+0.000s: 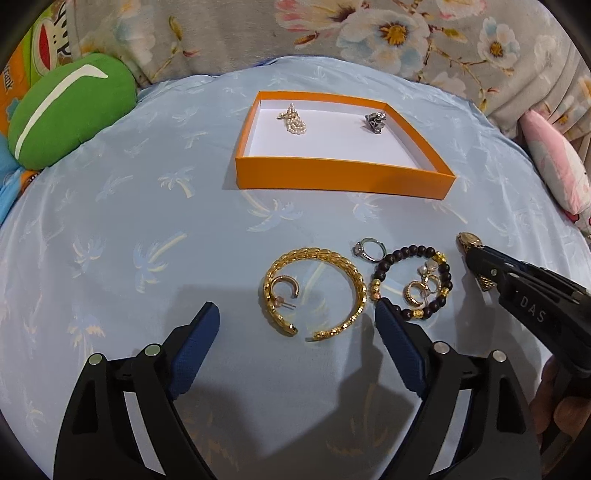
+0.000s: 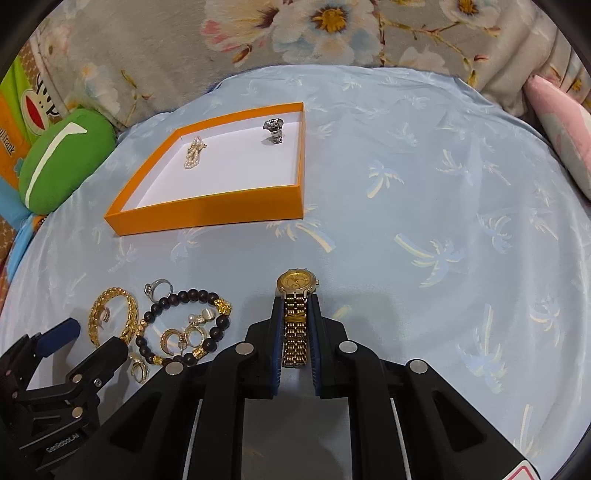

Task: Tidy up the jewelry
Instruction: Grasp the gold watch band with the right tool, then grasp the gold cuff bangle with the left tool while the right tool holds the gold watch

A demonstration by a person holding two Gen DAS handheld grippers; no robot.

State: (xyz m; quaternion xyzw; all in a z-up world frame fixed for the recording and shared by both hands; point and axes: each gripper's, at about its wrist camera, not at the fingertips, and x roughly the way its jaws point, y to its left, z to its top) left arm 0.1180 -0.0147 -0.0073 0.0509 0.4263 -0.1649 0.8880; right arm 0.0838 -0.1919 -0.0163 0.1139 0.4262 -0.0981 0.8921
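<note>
Both tongs are seen over a pale blue palm-print cloth (image 2: 424, 177). By the right gripper (image 2: 295, 332) a gold watch (image 2: 296, 295) is clamped: its two-tone bracelet is pinched between the blue pads (image 2: 276, 332), with the round gold dial protruding just past the fingertips. The left gripper (image 1: 295, 321) is held wide apart and nothing is gripped by it; its fingertips are poised just short of a gold cuff bangle (image 1: 317, 291), and the right fingertip (image 1: 384, 314) is seen touching or overlapping a dark bead bracelet (image 1: 410, 280) (which of the two cannot be told).

Within the bangle's curve a small gold hoop earring (image 1: 284, 290) is laid. Inside the bead bracelet several small gold earrings (image 1: 421, 286) are gathered, one with a pearl. A silver ring (image 1: 365, 249) with a stone is placed just beyond the bracelet, touching its beads. From the right wrist view another small gold earring (image 2: 139, 367) is seen beside the bracelet, near the left gripper's finger.

Further off, well apart from the loose pieces, an orange tray (image 1: 343, 179) with a white floor is set on the cloth. In it a pearl piece (image 1: 293, 120) is laid toward one back corner, and a silver-toned metal piece (image 1: 375, 120) toward the other. Beyond the cloth, a green cushion (image 1: 70, 107), a flowered fabric (image 1: 369, 33) and a pink cushion (image 1: 557, 173) are visible.
</note>
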